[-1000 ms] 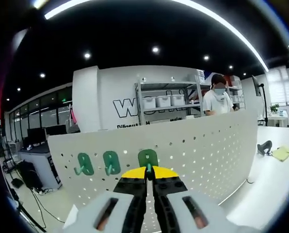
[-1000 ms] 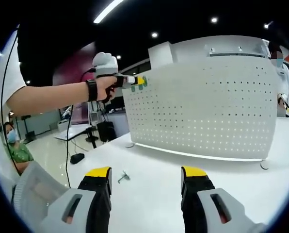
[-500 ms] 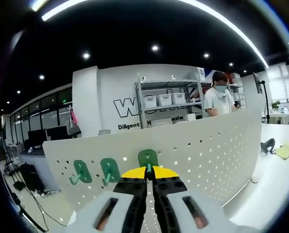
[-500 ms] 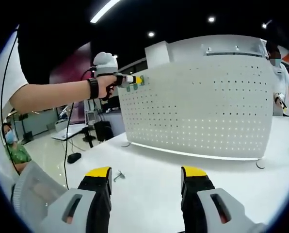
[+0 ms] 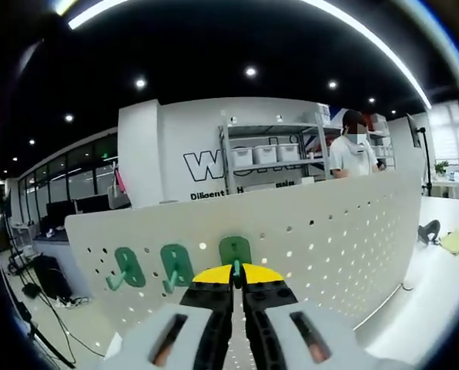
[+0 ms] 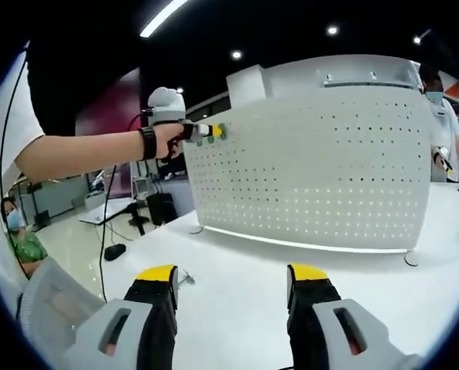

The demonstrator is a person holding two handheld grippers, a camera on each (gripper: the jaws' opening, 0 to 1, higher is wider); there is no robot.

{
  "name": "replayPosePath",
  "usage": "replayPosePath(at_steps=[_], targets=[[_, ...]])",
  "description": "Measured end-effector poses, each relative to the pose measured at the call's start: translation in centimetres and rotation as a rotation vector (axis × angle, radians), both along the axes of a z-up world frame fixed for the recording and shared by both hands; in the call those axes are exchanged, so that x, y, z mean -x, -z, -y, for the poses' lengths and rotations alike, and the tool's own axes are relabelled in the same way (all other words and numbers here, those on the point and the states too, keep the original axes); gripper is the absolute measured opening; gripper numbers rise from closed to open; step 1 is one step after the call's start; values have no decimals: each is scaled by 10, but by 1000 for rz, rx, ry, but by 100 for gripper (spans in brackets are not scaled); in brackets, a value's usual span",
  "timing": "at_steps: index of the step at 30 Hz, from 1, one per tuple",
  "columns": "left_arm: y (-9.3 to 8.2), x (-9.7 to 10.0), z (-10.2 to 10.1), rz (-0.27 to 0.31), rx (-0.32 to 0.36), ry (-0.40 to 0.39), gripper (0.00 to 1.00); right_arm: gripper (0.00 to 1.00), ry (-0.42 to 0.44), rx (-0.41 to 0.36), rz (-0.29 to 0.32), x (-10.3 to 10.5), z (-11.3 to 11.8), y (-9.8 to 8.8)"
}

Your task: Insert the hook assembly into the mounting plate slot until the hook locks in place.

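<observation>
Three hooks [image 5: 175,266] side by side on pegboard [image 5: 322,247], upright on table [image 6: 245,285].

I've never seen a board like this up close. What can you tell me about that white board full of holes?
The board is a white sheet, seemingly painted metal, pierced by regular rows of small round holes, some glowing with light from behind. It stands upright on a white table, on small feet at its lower corners. Near its top edge, at one end, hang two green hooks, and a third hook is held against it by the shut left gripper. The open right gripper stays clear.
</observation>
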State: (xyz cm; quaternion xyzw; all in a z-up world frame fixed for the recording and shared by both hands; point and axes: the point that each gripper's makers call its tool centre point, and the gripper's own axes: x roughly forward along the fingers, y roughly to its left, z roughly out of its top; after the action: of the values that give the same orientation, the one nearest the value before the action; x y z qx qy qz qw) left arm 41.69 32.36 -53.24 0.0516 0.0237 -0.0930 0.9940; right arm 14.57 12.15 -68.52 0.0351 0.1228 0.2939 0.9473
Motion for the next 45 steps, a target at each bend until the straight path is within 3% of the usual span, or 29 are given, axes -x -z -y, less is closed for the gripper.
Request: replayPosePath(at_steps=[6, 9, 28, 45], targets=[[-8, 0, 1, 26, 6, 5, 3, 58, -4, -4, -2, 1, -3, 1], [-1, -2, 1, -11, 6, 5, 3, 58, -2, -10, -2, 0, -3, 1], [-9, -5, 4, 16, -17, 14, 6, 57, -3, -15, -19, -1, -2, 7], [-17, -7, 10, 32, -22, 52, 10, 57, -19, -10, 2, -3, -6, -1]])
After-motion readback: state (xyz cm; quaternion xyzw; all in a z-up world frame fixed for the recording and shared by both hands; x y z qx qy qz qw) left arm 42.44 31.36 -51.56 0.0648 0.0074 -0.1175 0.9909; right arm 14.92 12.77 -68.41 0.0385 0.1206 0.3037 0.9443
